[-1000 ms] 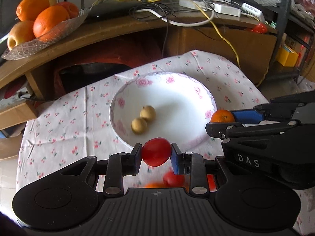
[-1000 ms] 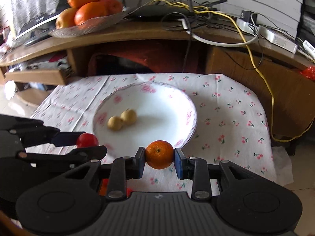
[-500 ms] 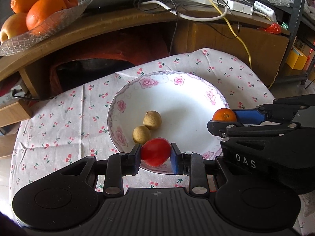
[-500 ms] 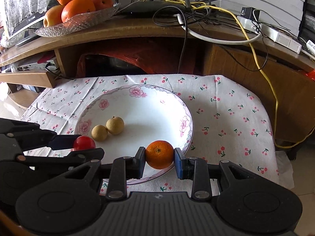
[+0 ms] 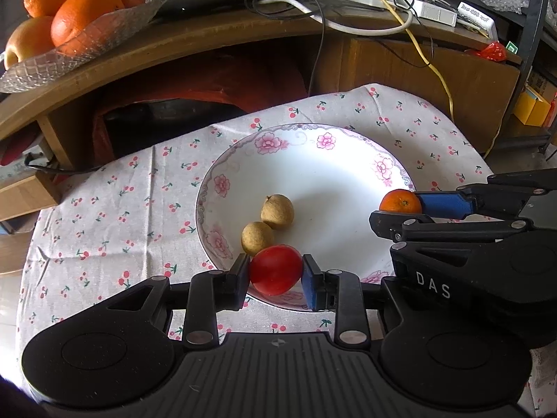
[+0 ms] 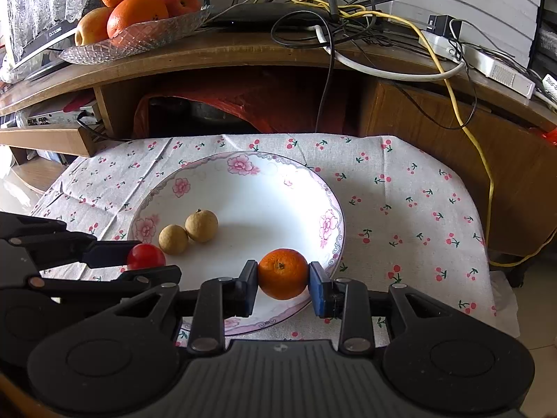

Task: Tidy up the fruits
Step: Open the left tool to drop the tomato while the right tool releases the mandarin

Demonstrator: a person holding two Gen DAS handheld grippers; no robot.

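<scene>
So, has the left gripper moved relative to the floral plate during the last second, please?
Yes. The left gripper advanced forward over the white floral plate, nearer the two tan fruits.

Ahead of your right gripper [image 6: 283, 278] the plate [image 6: 278, 205] lies bare; two brown fruits [image 5: 268, 224] sit just ahead of your left gripper [image 5: 275, 275], blocking it.

Left gripper [image 5: 276, 275] clamped, right gripper [image 6: 283, 278] clamped — side by side
</scene>
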